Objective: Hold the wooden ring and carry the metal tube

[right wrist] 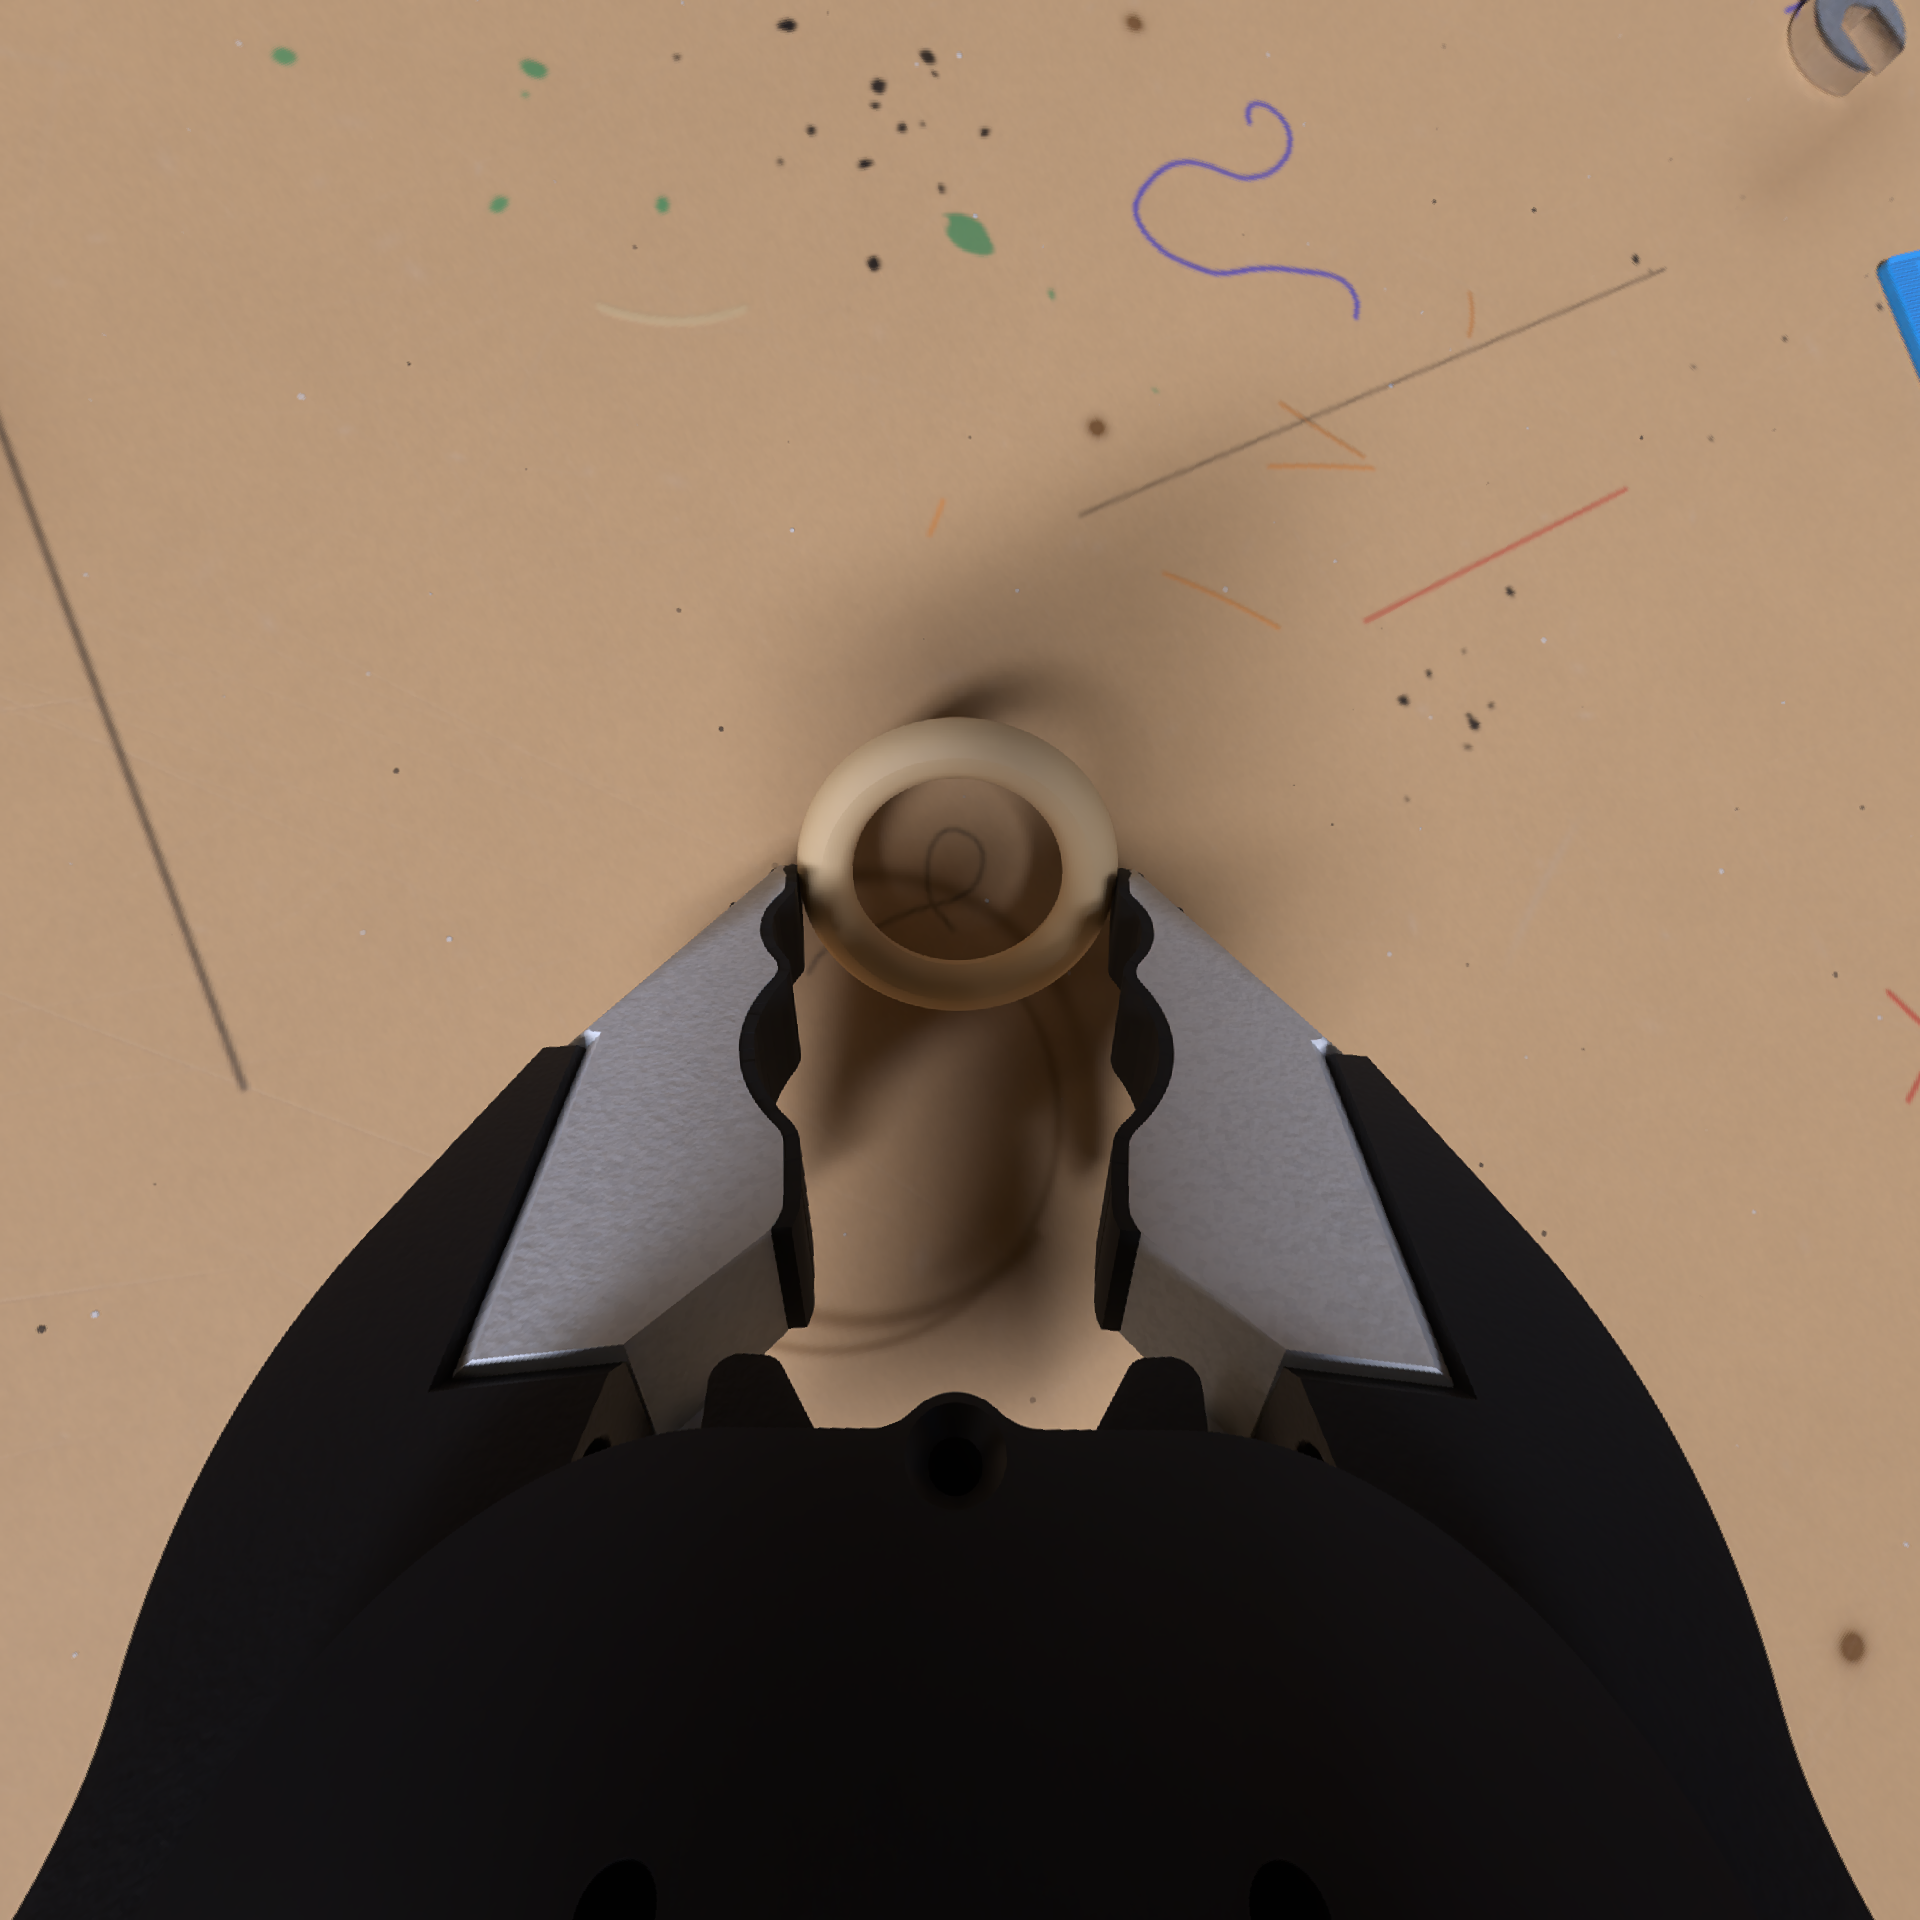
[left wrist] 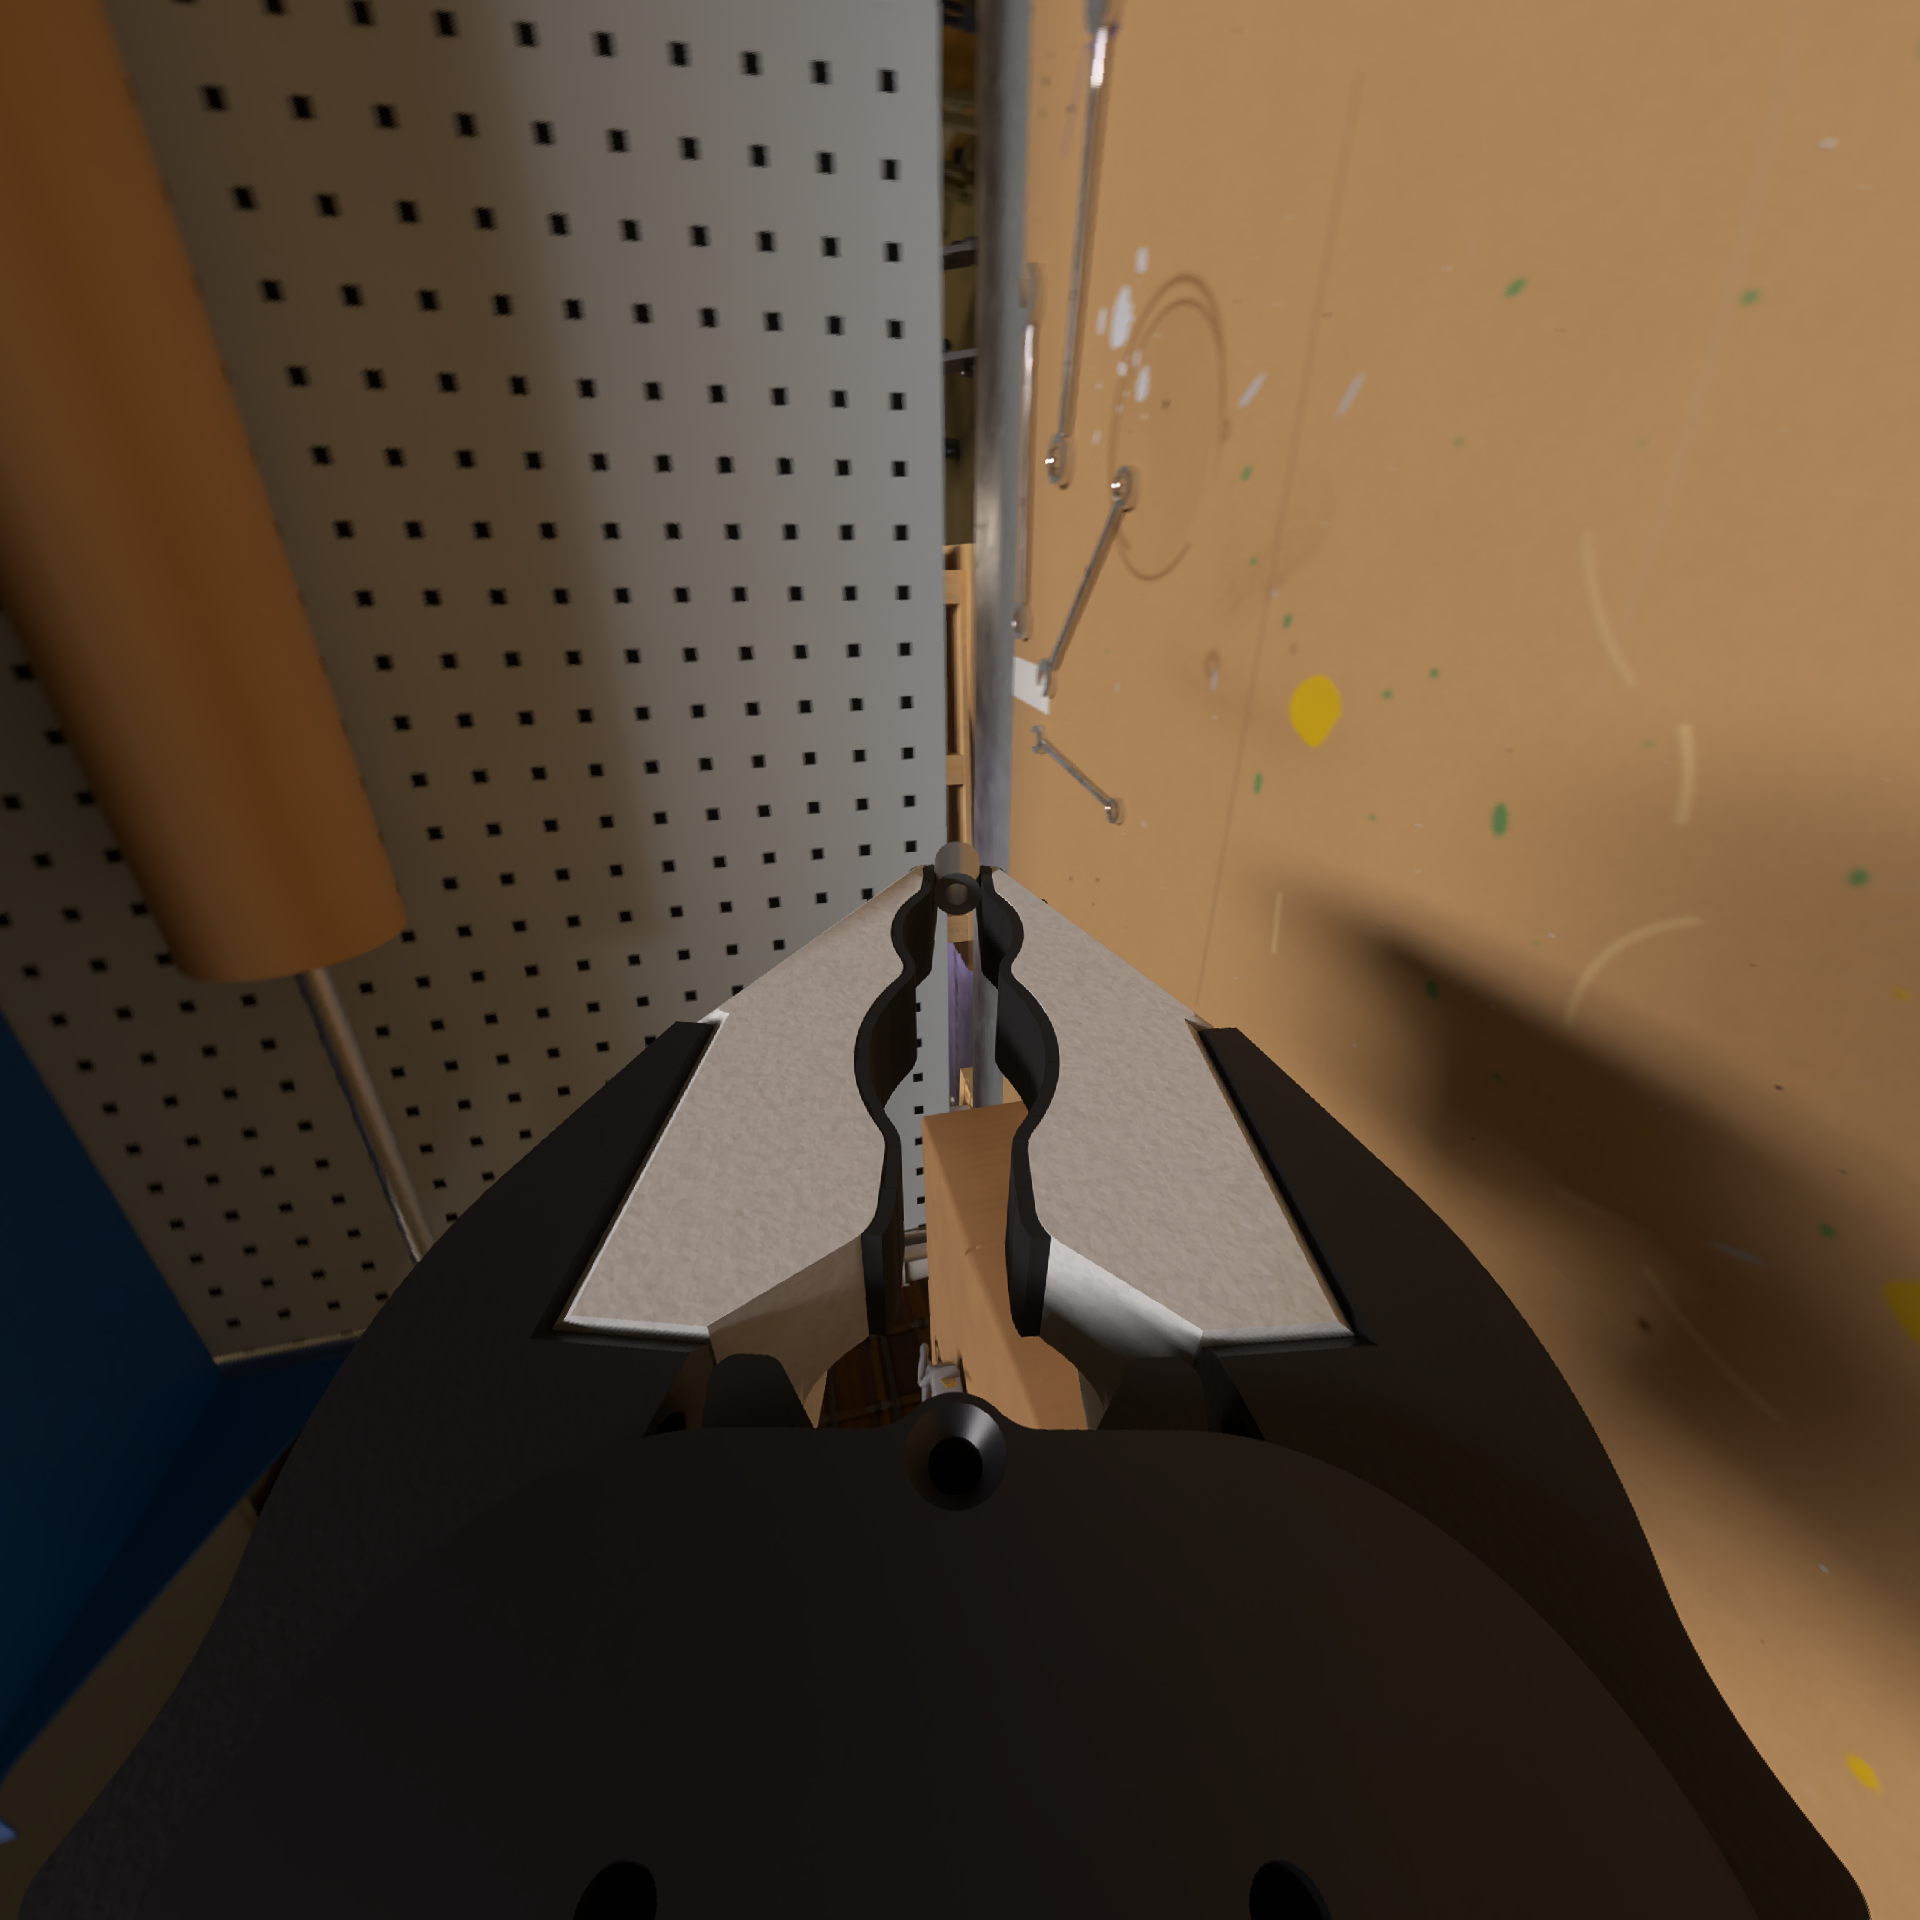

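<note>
In the left wrist view my left gripper [left wrist: 957, 891] is shut on a thin grey metal tube [left wrist: 957, 894], seen end-on between the fingertips, and holds it in the air in front of a pegboard. In the right wrist view my right gripper [right wrist: 957, 902] is shut on a pale wooden ring [right wrist: 957, 750]. Its two fingertips press the ring's left and right sides, and the ring's hole faces the camera, just above the tan worktop [right wrist: 520, 520].
In the left wrist view a grey pegboard [left wrist: 582, 520] with a brown roll [left wrist: 156, 520] stands left, a metal post [left wrist: 1000, 416] in the middle, and several wrenches [left wrist: 1081, 260] lie on the tan board [left wrist: 1507, 520] at right. In the right wrist view a blue object [right wrist: 1903, 312] sits at the right edge.
</note>
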